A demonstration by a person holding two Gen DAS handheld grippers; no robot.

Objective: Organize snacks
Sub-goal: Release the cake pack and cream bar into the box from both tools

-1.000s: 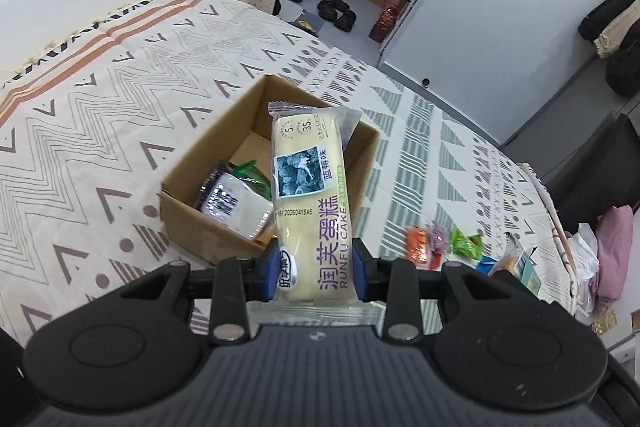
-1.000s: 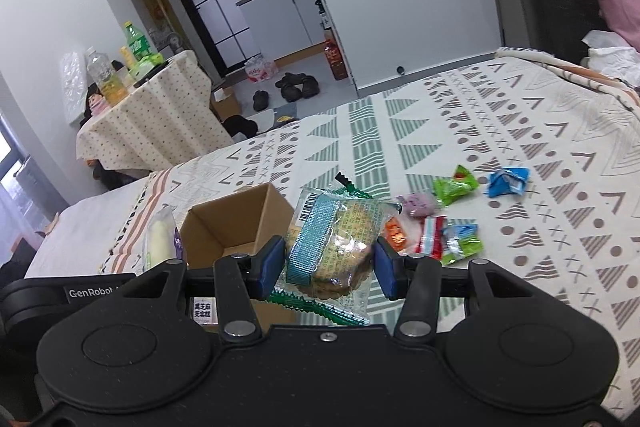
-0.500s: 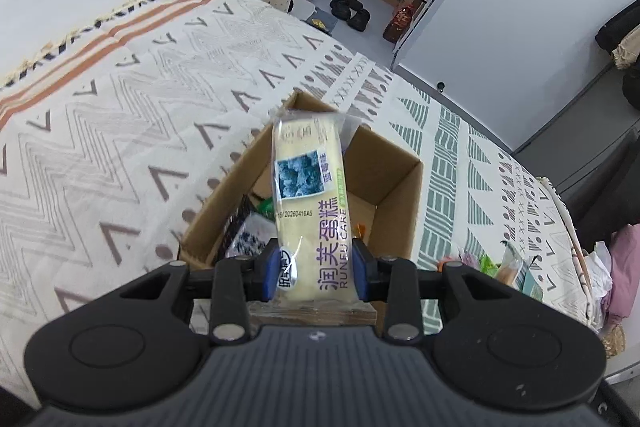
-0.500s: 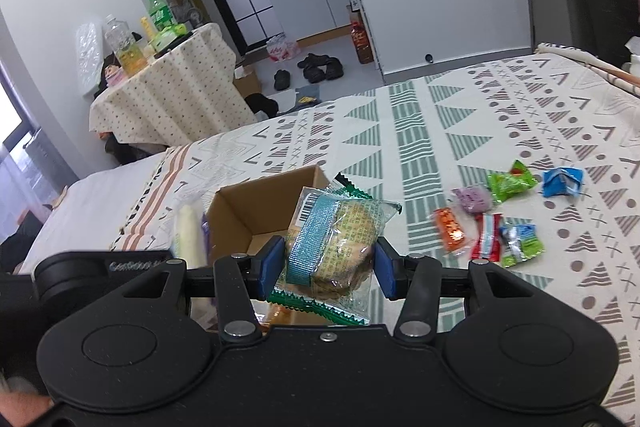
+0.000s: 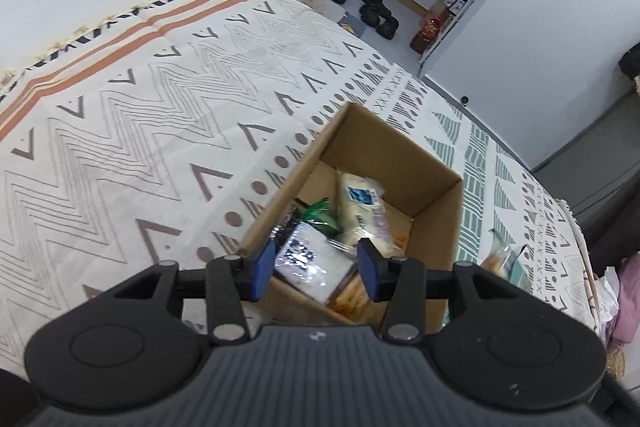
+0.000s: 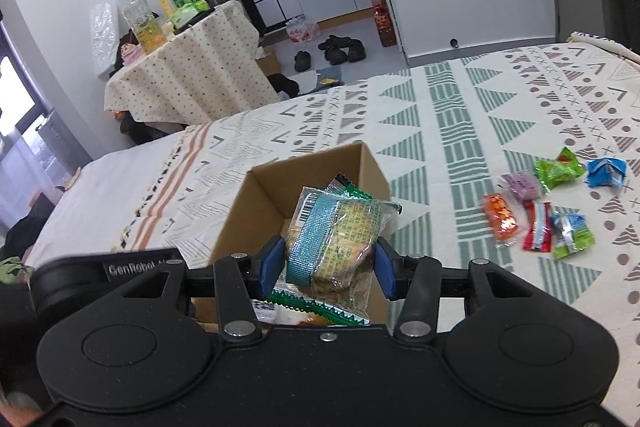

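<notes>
Left gripper [image 5: 316,263] hangs over the open cardboard box [image 5: 436,211] on the patterned bedspread [image 5: 120,131]. Jaws opening, nothing between the pads. The cream cake bar [image 5: 362,211] lies blurred inside the box, leaning against a clear-wrapped white packet [image 5: 308,259] and a green wrapper [image 5: 318,213]. The blur suggests it is dropping or just settling.

Right gripper [image 6: 326,263] is clamped at a moderate width on a clear packet of biscuits [image 6: 340,239] with a teal band. Both blue pads press its sides. It is held above the near edge of the same box [image 6: 256,203], probably lined up to be let go next, so both hands feed one container.

Loose sweets remain on the bedspread to the right: orange [image 6: 502,219], red [image 6: 538,231], purple [image 6: 520,185], green [image 6: 558,169], blue [image 6: 606,171], blue-green [image 6: 572,231]. Well apart from the box, apparently waiting their turn.

Risk, as a guess: the biscuit packet may land on the box rim.
</notes>
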